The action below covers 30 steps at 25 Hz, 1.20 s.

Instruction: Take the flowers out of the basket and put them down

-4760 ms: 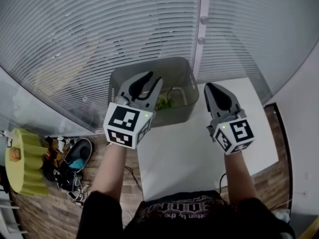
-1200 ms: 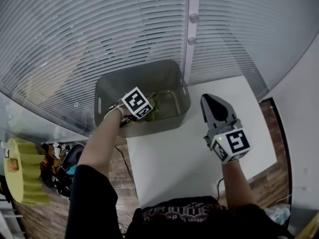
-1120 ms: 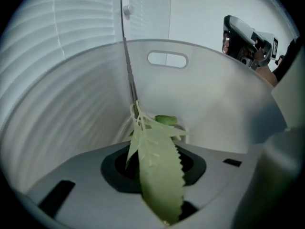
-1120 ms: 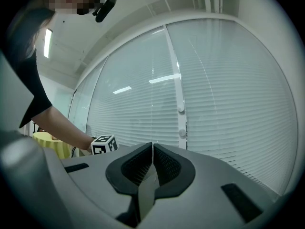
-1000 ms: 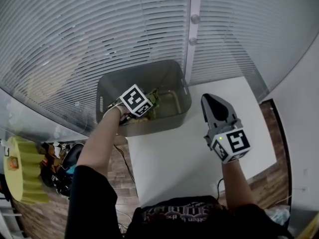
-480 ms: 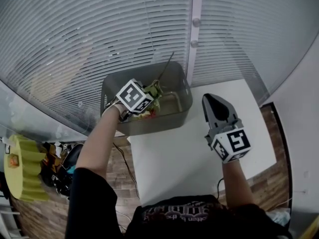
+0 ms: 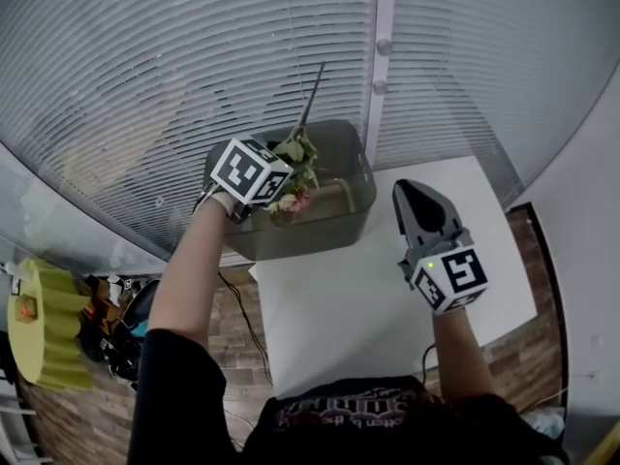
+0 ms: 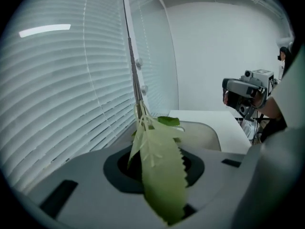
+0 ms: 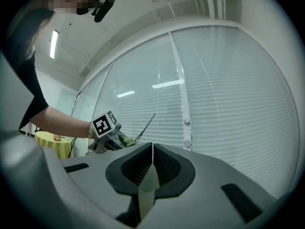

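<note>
The flowers (image 7: pixel 294 180) are in your left gripper (image 7: pixel 274 190), up over the left part of the basket (image 7: pixel 356 190). They look to be clear of its rim, though the head view is too steep to be sure. The bunch is small: pale and pinkish blooms and green leaves sit close by the gripper, and one long thin stem (image 7: pixel 312 93) sticks up and away toward the blinds (image 7: pixel 145 66). In the left gripper view, that stem (image 8: pixel 135 75) rises straight out from between the jaws. A broad toothed leaf (image 8: pixel 159 175) lies over them toward the camera, so your left gripper (image 8: pixel 155 163) is closed on the flowers at the leafy base of the stem.

The basket is grey, with rounded corners, and stands at the far left corner of the white desk (image 7: pixel 368 303), right against the blinds. Its right wall lies near the white window post (image 7: pixel 385 46).

Your right gripper (image 7: pixel 417 188) hangs over the desk just right of the basket and points toward the blinds. In its own view, the right gripper (image 9: pixel 152 162) has its jaws pressed together with nothing between them. Beyond them, to the left, that view also shows your left gripper (image 9: pixel 107 137) with the stem poking out.

Left of the desk, the wooden floor (image 7: pixel 242 327) holds a heap of shoes (image 7: pixel 121 332) and a yellow-green piece of furniture (image 7: pixel 44 323). The left gripper view also shows a camera (image 8: pixel 248 87) past the desk's far right end.
</note>
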Motion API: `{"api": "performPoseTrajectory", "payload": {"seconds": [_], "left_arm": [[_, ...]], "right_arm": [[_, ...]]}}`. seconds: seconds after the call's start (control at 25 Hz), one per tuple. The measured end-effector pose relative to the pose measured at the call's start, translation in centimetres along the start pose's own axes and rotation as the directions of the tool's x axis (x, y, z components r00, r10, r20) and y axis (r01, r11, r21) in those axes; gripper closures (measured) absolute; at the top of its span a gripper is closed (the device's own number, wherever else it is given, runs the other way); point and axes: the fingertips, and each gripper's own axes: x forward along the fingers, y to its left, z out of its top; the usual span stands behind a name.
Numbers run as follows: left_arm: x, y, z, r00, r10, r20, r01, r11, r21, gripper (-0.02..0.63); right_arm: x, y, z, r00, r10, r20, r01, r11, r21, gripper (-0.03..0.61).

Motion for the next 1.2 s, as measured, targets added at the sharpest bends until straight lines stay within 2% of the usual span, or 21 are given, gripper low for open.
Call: {"api": "performPoseTrajectory", "payload": {"seconds": [0.2, 0.44, 0.68, 0.84, 1.2], "left_arm": [[-2.8, 0.7, 2.6, 0.995, 0.046, 0.093, -0.042, 0.998, -0.045, 0.515], [-6.0, 0.1, 5.4, 0.971, 0.062, 0.232, -0.037, 0.993, -0.109, 0.515], [-8.9, -1.1, 6.8, 0.951, 0.086, 0.297, -0.051, 0.991, -0.122, 0.515], [-10.1, -2.3, 7.3, 0.947, 0.067, 0.313, -0.037, 0.994, -0.1, 0.514], [-11.6, -4.1, 7.9, 0.946, 0.055, 0.32, -0.062, 0.998, 0.011, 0.515]], "right_arm": [[-0.2, 0.3, 0.6, 1.0, 0.003, 0.009, -0.003, 1.0, -0.012, 0.549], [-0.2, 0.7, 1.2, 1.0, 0.003, 0.024, -0.003, 1.0, -0.018, 0.549], [-0.4, 1.4, 1.8, 0.999, 0.004, 0.034, -0.003, 1.0, -0.025, 0.549], [-0.5, 1.9, 2.2, 0.999, 0.009, 0.041, -0.008, 1.0, -0.03, 0.549], [-1.0, 2.7, 2.7, 0.999, 0.006, 0.052, -0.004, 0.999, -0.038, 0.549]]}}
